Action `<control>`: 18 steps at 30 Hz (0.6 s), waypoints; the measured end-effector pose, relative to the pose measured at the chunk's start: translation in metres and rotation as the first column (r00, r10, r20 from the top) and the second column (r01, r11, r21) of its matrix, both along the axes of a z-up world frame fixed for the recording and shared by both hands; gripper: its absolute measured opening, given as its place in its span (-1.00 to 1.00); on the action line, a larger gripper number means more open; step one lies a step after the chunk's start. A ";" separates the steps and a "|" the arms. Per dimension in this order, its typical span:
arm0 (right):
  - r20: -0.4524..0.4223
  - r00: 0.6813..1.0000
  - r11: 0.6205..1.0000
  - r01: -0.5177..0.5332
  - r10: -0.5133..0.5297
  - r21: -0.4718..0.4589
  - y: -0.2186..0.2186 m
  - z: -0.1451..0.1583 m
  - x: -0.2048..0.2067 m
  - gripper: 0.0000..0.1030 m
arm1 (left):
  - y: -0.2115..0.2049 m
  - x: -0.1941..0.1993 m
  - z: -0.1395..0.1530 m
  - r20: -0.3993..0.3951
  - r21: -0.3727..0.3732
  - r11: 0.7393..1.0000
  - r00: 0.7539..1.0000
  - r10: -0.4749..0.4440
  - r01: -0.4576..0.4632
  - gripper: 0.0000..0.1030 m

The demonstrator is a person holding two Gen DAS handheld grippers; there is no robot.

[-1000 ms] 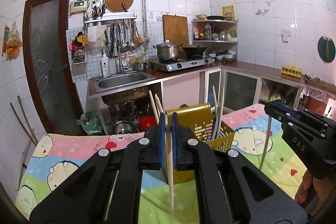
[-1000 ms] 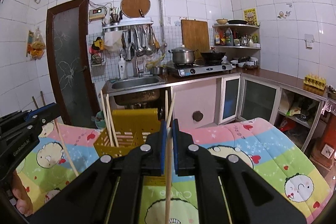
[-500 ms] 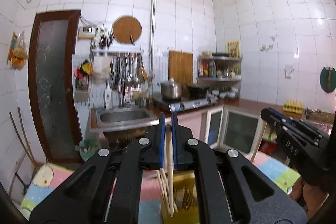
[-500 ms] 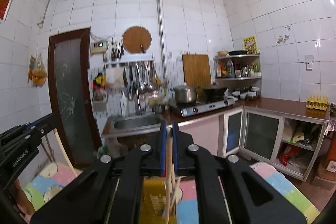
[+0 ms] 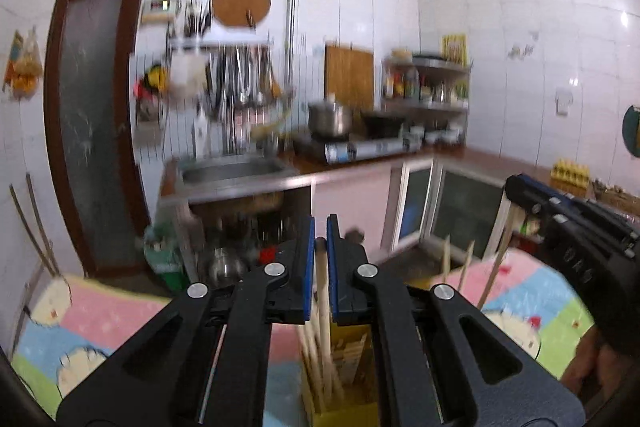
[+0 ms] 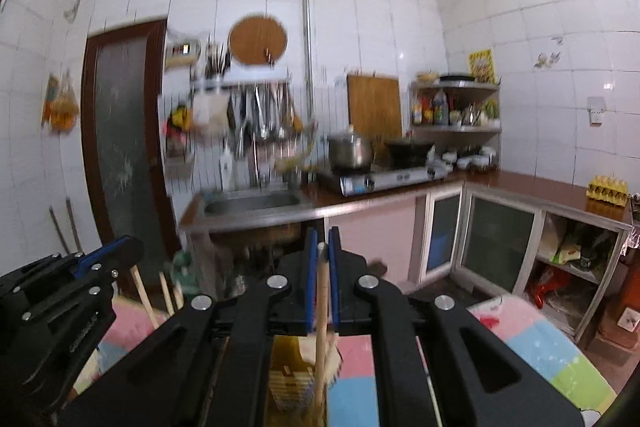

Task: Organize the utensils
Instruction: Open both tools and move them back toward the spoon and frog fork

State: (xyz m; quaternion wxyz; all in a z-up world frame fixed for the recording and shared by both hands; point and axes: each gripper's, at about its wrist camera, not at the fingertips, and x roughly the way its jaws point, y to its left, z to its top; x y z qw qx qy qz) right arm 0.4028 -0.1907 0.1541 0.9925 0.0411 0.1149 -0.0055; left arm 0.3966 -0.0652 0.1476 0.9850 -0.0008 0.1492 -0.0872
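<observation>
My left gripper [image 5: 320, 247] is shut on a pale wooden chopstick [image 5: 323, 291] that hangs down into the yellow slotted utensil basket [image 5: 352, 355] below it, among several other chopsticks. My right gripper [image 6: 322, 259] is shut on another wooden chopstick [image 6: 321, 315], which also reaches down into the same yellow basket [image 6: 286, 379]. The right gripper also shows in the left wrist view [image 5: 568, 223], with chopsticks [image 5: 468, 259] standing beside it. The left gripper shows at the left of the right wrist view [image 6: 96, 267].
A table with a pastel cartoon cloth [image 5: 104, 319] carries the basket. Behind stand a kitchen counter with a sink [image 5: 232, 171], a stove with a pot [image 5: 330, 119], a hanging utensil rack [image 5: 240, 83] and a brown door [image 5: 92, 107].
Both grippers lifted and moved over the basket, each still holding its chopstick. From half a second ago they tilted down a little, and the table and basket came back into view.
</observation>
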 end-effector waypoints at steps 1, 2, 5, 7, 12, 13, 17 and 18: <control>-0.023 1.000 1.000 -0.014 0.014 0.009 -0.002 -0.006 0.001 -0.88 | 0.004 0.003 -0.004 -0.020 -0.005 1.000 1.000 -0.002 0.002 -0.91; -0.051 0.998 1.000 -0.021 0.022 0.012 -0.005 -0.009 0.002 -0.87 | 0.008 0.005 -0.008 -0.040 -0.009 1.000 0.999 -0.003 0.003 -0.91; -0.084 0.996 1.000 0.000 -0.001 -0.010 -0.011 -0.011 -0.007 -0.66 | 0.019 0.000 -0.008 -0.066 -0.010 1.000 0.998 0.007 -0.008 -0.54; -0.088 0.996 1.000 0.012 -0.013 -0.011 -0.013 -0.010 -0.018 0.20 | 0.030 -0.010 -0.001 -0.071 -0.022 1.000 0.997 0.016 -0.017 0.26; -0.132 0.991 0.998 0.026 -0.032 -0.050 -0.010 -0.017 -0.055 0.32 | 0.054 -0.041 0.012 -0.090 -0.042 0.999 0.996 0.018 -0.022 0.80; -0.158 0.987 0.998 0.029 -0.036 -0.047 -0.008 -0.023 -0.062 0.32 | 0.060 -0.048 0.011 -0.111 -0.049 0.999 0.994 0.011 -0.016 0.82; -0.256 0.966 0.999 0.034 -0.040 -0.025 -0.001 -0.054 -0.084 0.32 | 0.074 -0.072 -0.006 -0.153 -0.030 0.999 0.987 0.040 -0.045 0.90; -0.275 0.961 0.999 0.031 -0.036 -0.023 0.000 -0.061 -0.087 0.32 | 0.075 -0.076 -0.011 -0.164 -0.024 0.999 0.985 0.043 -0.048 0.90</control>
